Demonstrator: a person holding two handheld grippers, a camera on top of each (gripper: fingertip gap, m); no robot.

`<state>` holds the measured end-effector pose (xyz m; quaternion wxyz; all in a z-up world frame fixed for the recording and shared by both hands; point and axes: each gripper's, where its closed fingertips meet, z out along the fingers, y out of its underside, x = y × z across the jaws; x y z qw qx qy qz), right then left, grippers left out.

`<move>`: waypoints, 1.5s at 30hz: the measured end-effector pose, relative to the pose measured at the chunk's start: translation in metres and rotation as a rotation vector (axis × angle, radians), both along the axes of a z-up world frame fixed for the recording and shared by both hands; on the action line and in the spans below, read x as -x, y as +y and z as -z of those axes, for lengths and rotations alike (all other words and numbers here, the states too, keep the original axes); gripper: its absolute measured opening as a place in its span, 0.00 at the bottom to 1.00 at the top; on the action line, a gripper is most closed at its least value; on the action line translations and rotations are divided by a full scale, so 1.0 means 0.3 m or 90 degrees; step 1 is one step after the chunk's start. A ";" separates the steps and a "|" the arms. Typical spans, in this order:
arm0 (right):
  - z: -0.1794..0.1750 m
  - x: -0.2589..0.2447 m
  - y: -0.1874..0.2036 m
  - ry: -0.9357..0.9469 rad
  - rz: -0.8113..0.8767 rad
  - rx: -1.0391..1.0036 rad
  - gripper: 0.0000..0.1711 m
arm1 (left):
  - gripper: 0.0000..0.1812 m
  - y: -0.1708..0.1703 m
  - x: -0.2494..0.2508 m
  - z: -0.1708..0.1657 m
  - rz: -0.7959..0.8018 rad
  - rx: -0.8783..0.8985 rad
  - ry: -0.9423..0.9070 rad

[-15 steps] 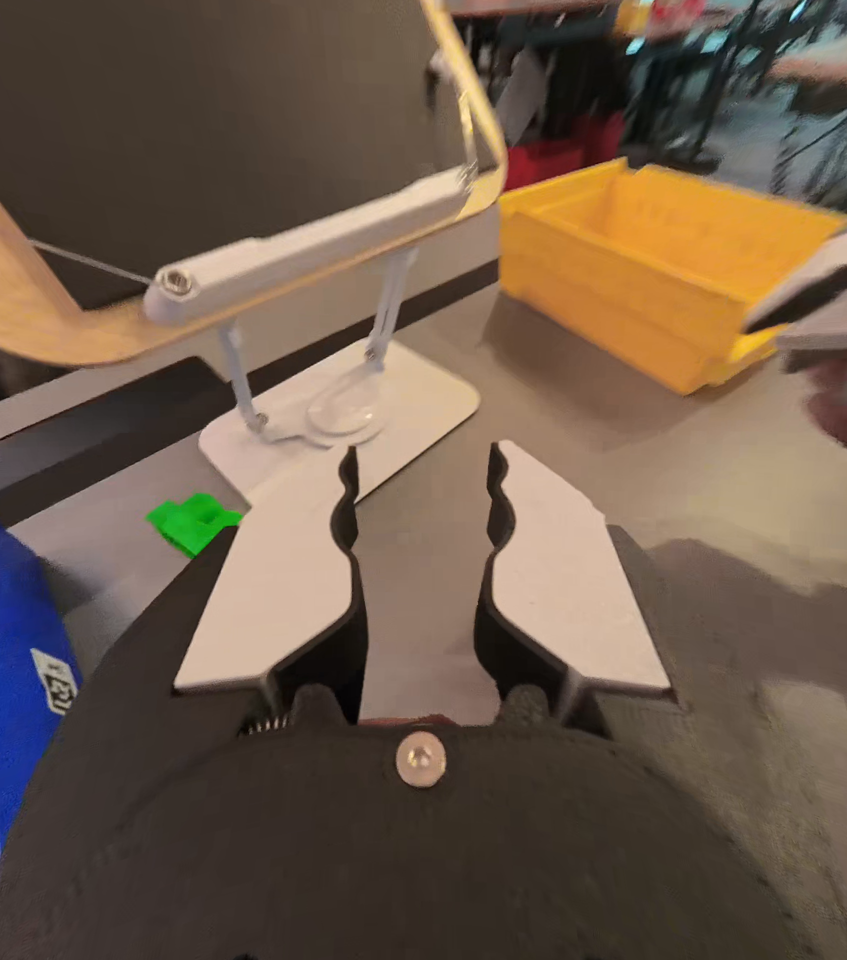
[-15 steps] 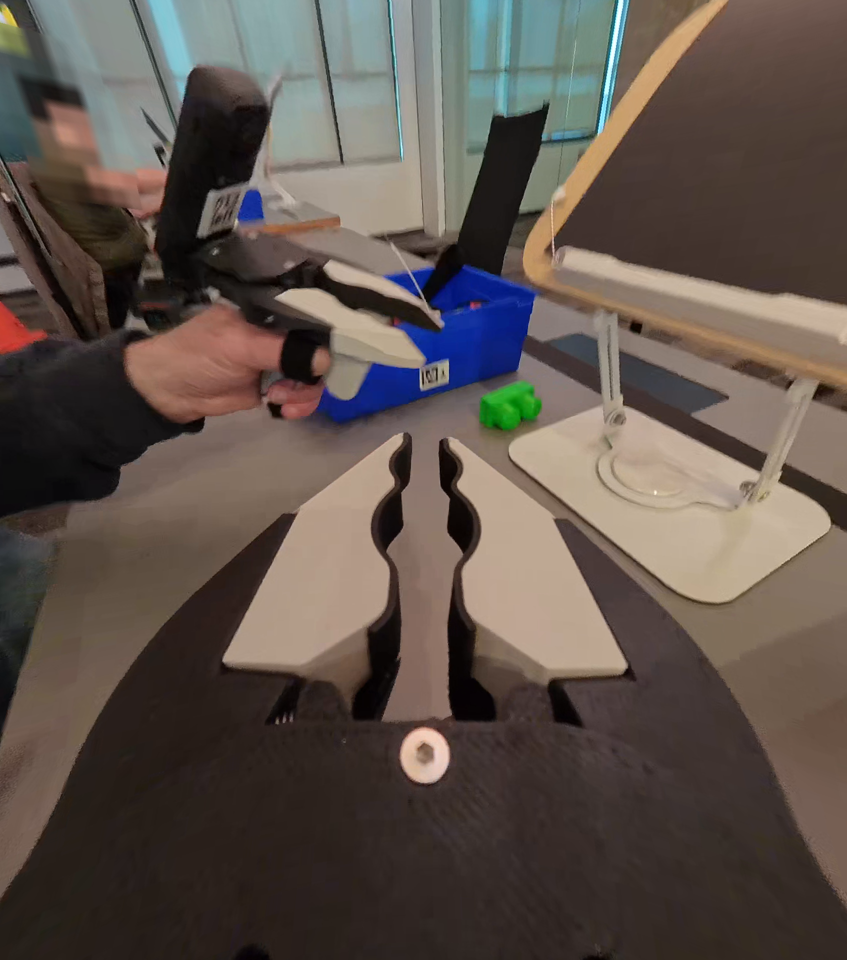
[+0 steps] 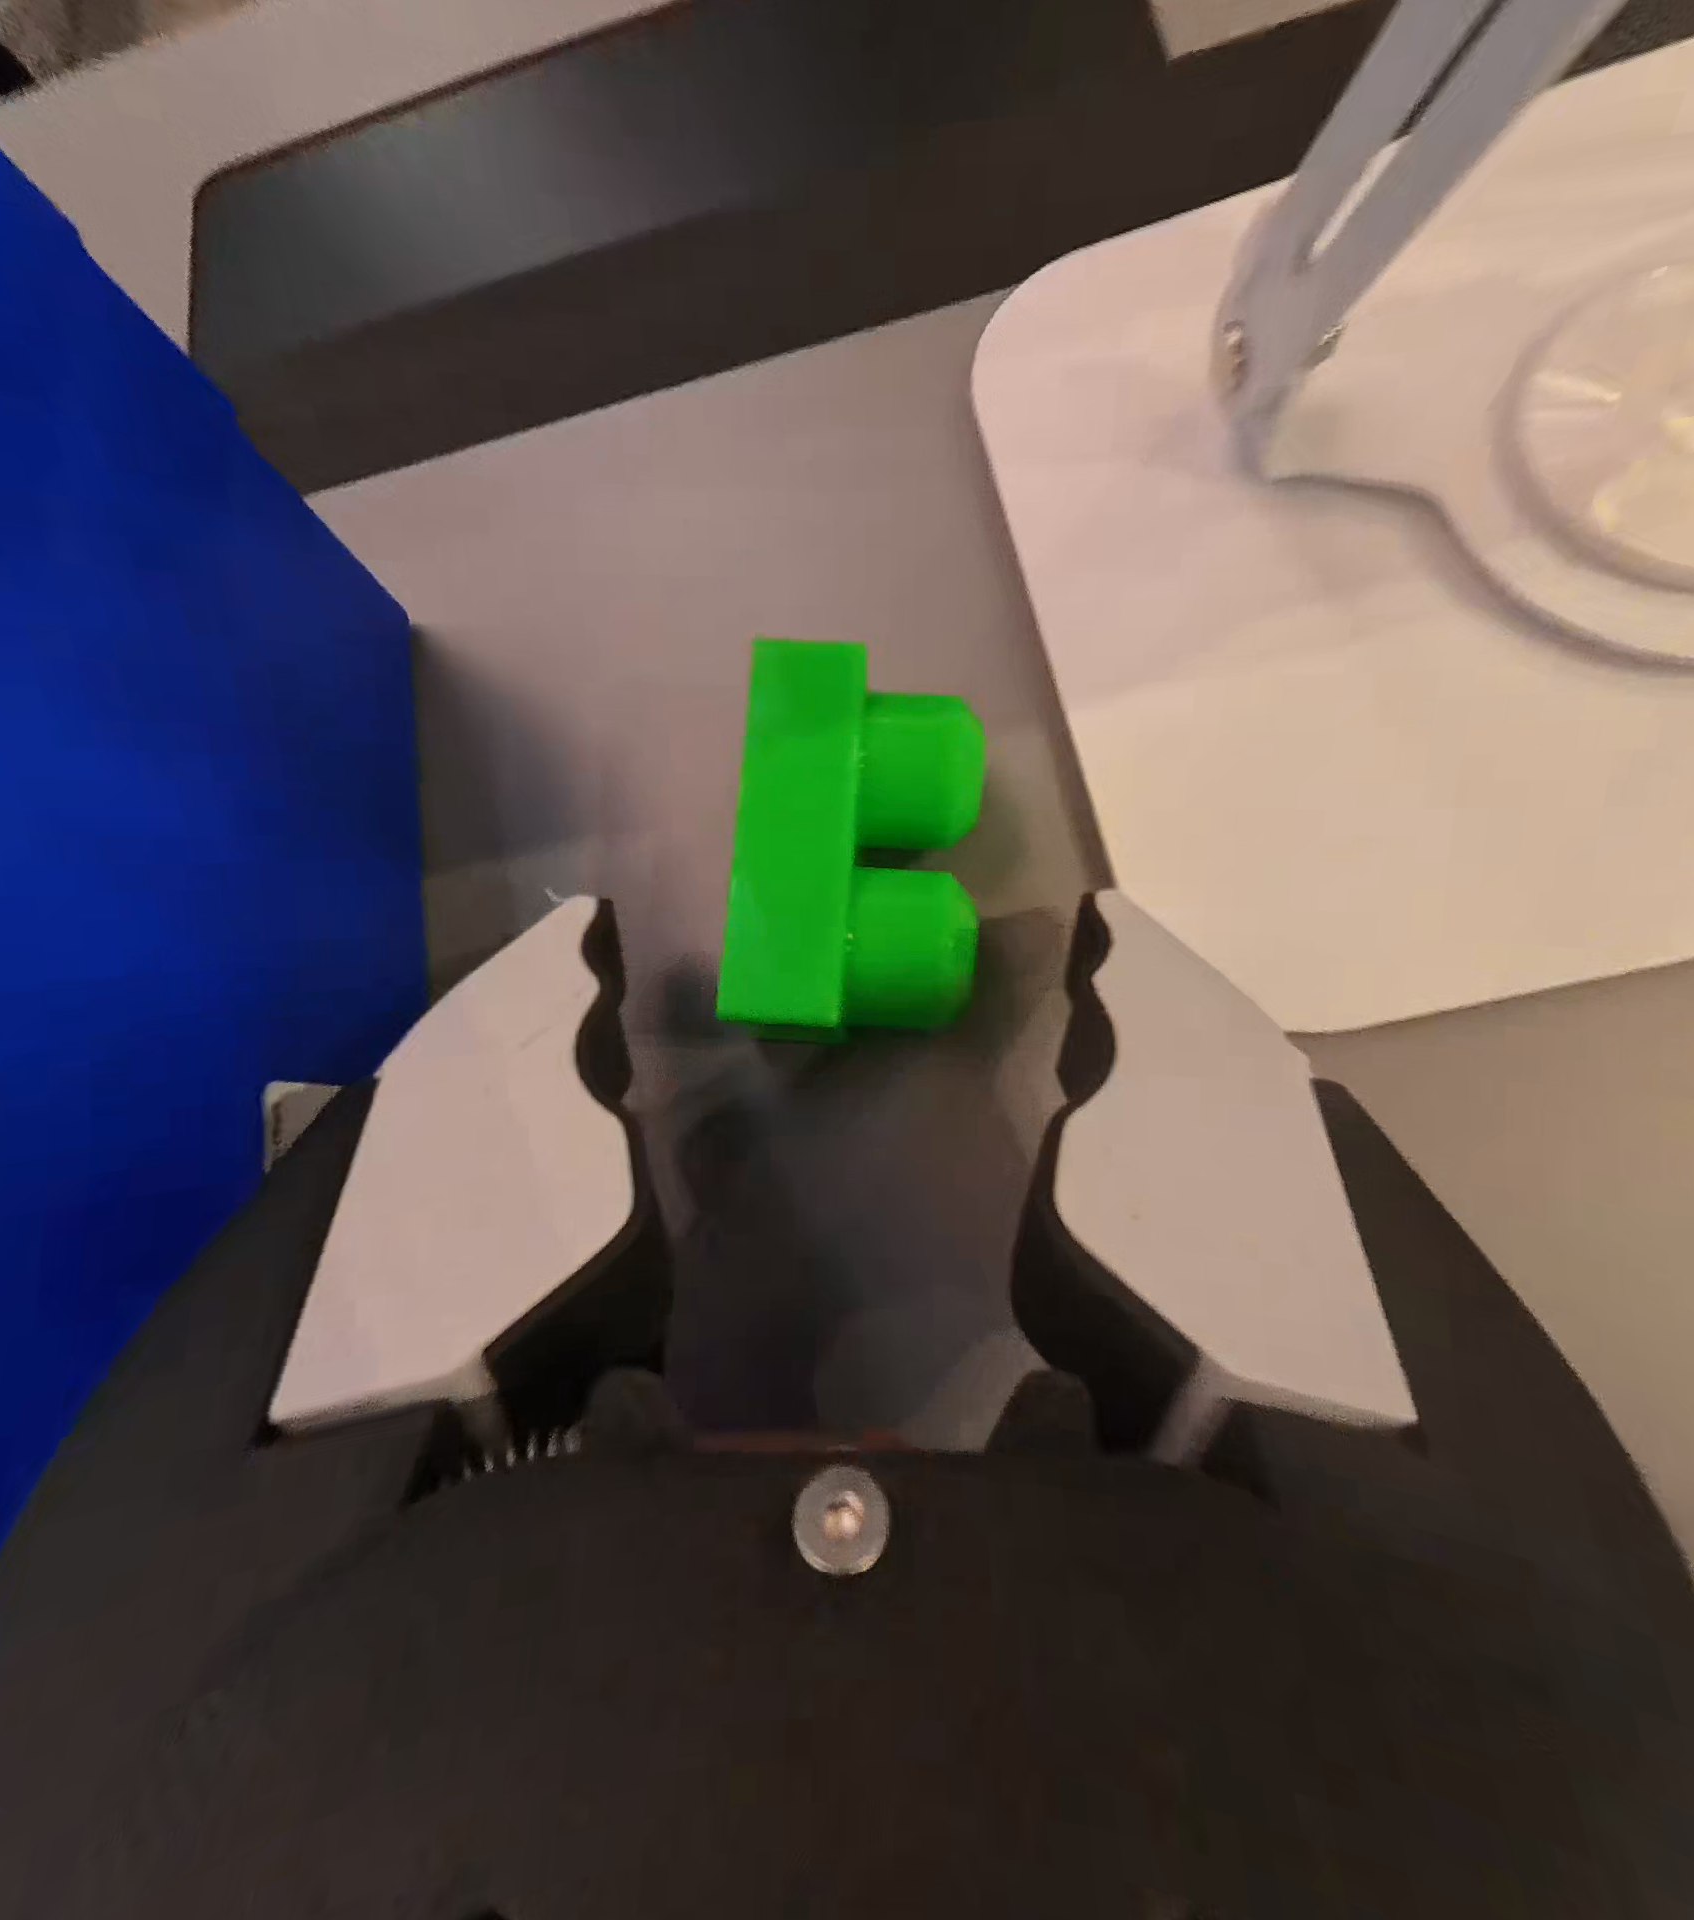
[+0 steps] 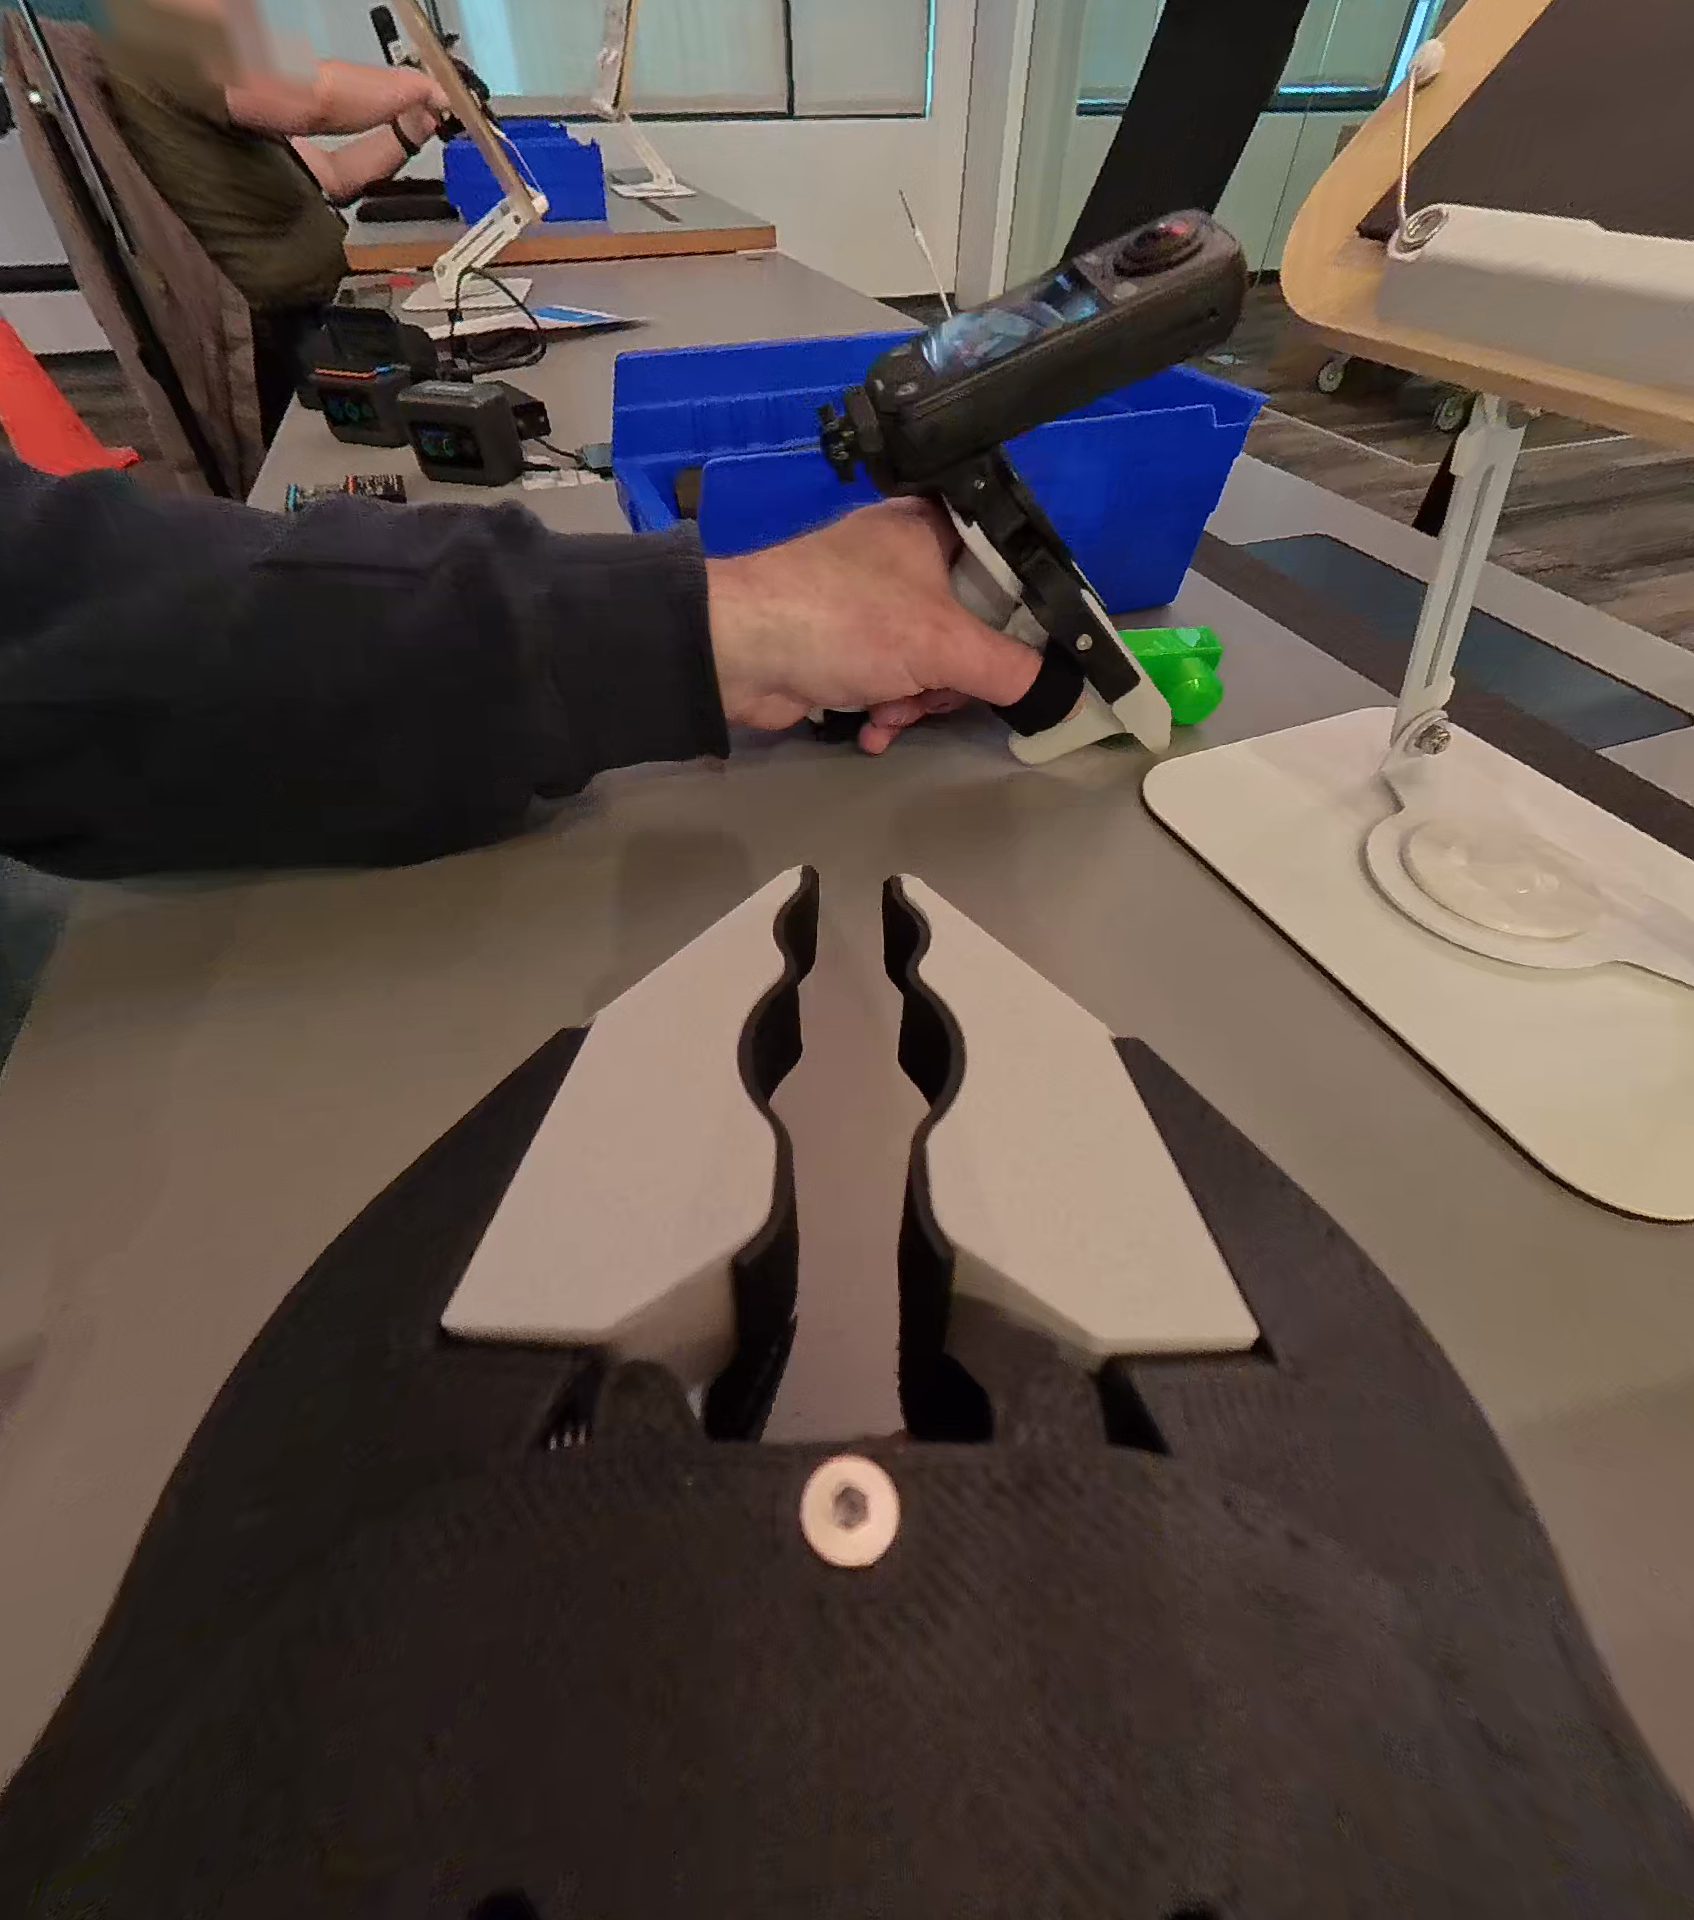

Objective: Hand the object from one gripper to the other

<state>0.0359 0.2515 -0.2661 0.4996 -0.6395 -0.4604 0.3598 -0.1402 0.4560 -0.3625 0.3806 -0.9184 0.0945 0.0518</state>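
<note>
Left wrist view: the left claw (image 3: 848,914) is spread wide and pointed steeply down at the grey tabletop (image 3: 614,582). The green block (image 3: 827,847) lies on its side with two studs pointing right; its near end sits just between the fingertips, touching neither. A blue bin (image 3: 95,675) crowds the left finger — its corner stands just beside the block. On the right, the rounded edge of a white stand base (image 3: 1342,779) lies close to the studs, leaving only a narrow strip of bare tabletop.

Right wrist view: the right claw (image 4: 851,894) holds nothing, its fingers drawn to a narrow slit, low over open tabletop (image 4: 407,1039) well short of the block (image 4: 1175,665). A hand (image 4: 843,623) grips the left claw (image 4: 1103,732), tips down at the block, between the blue bin (image 4: 1134,488) and the stand base (image 4: 1445,987).
</note>
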 end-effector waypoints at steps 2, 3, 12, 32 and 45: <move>-0.002 -0.001 -0.005 0.002 0.000 -0.002 0.06 | 0.37 0.010 0.006 0.023 -0.008 0.025 -0.039; -0.003 -0.001 -0.007 0.003 0.000 -0.001 0.06 | 0.29 0.014 0.003 0.025 -0.003 0.033 -0.059; -0.067 -0.042 0.073 -0.037 0.105 -0.099 0.22 | 0.26 -0.102 -0.107 -0.081 0.103 -0.016 -0.157; -0.158 0.035 0.018 -0.451 0.085 -0.713 0.21 | 0.26 -0.788 -0.591 -0.485 0.545 0.208 -0.309; -0.291 0.004 -0.156 0.190 -0.203 0.070 0.20 | 0.40 -0.834 -0.658 -0.686 0.724 -0.122 -0.304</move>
